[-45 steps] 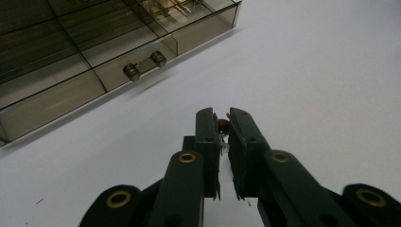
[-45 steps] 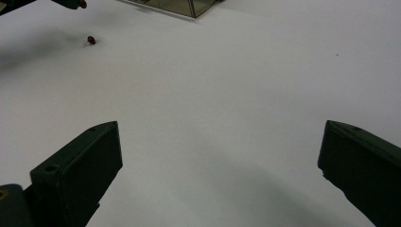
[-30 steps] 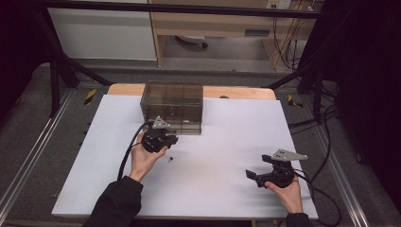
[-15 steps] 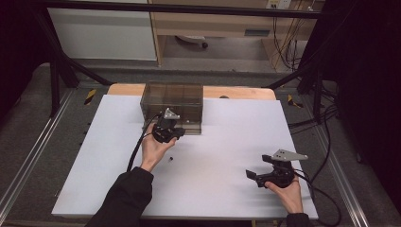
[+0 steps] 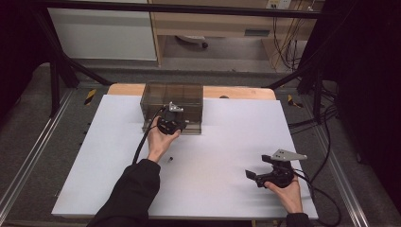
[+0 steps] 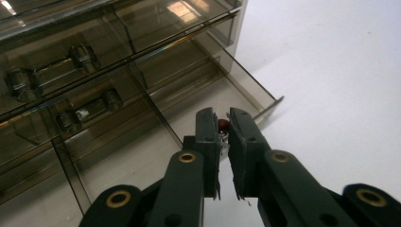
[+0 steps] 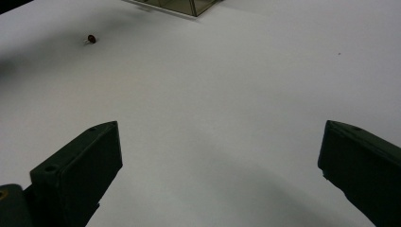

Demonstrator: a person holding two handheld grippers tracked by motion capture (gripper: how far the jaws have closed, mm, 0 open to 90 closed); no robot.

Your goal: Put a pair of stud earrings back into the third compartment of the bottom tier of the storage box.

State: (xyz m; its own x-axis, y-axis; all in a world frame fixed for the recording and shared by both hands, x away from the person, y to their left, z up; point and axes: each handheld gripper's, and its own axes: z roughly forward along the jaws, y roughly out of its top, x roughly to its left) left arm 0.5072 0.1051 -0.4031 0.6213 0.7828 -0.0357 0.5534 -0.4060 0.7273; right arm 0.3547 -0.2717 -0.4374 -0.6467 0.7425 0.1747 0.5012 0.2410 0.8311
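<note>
Moved since earlier: left gripper [image 5: 171,124] has travelled forward from the open table to the front of the drawer cabinet; right gripper [image 5: 265,178] and the loose piece on the table have stayed put.
Table [image 5: 227,137]: white sheet over a wooden top, carrying everything named here.
Drawer cabinet [image 5: 172,97]: smoky clear plastic, at the far middle of the table, directly ahead of the left gripper; stacked drawers with clear bar handles show in the left gripper view [image 6: 52,66].
Open drawer [image 6: 203,94]: bottom drawer pulled out toward the left gripper, its floor lying under and just beyond the jaw tips.
Left hand [image 5: 158,142]: dark sleeve reaching in from below, holding the left gripper at the cabinet front.
Left gripper state: jaws nearly pressed together, pinching a small red-brown component [image 6: 223,125] at their tips, over the open drawer.
Right gripper state: jaws spread wide apart with nothing between them, over bare table, well to the right of the cabinet.
Second component [image 7: 91,39]: same small red-brown kind, lying on the table far ahead and to the left of the right gripper, just behind the left hand [image 5: 170,158].
Writing: no brand, label or lettering can be read.
</note>
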